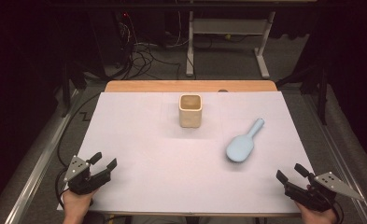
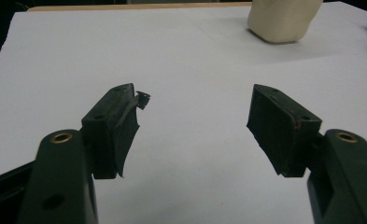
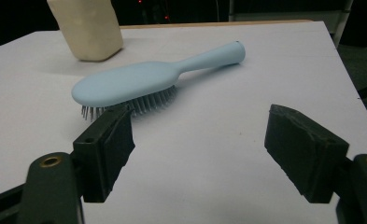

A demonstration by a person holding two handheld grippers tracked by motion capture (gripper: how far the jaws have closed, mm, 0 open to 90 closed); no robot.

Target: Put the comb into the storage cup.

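A light blue hairbrush (image 1: 243, 143) lies bristles down on the white table top (image 1: 144, 154), right of centre, with its handle pointing to the far right. A cream square cup (image 1: 190, 110) stands upright near the table's far middle. My left gripper (image 1: 103, 162) rests at the near left edge, open, nothing between its pads. My right gripper (image 1: 291, 173) sits at the near right corner, open and empty. In the right gripper view the hairbrush (image 3: 139, 81) lies just beyond the jaws of my right gripper (image 3: 200, 135), with the cup (image 3: 88, 28) behind it. The left gripper view has the cup (image 2: 281, 18) far off beyond my open left gripper (image 2: 195, 116).
A wooden strip (image 1: 190, 86) borders the table's far edge. Beyond it are a white desk frame (image 1: 228, 42) and tangled cables (image 1: 139, 56) on the floor. Metal rails (image 1: 36, 163) run along both sides of the table.
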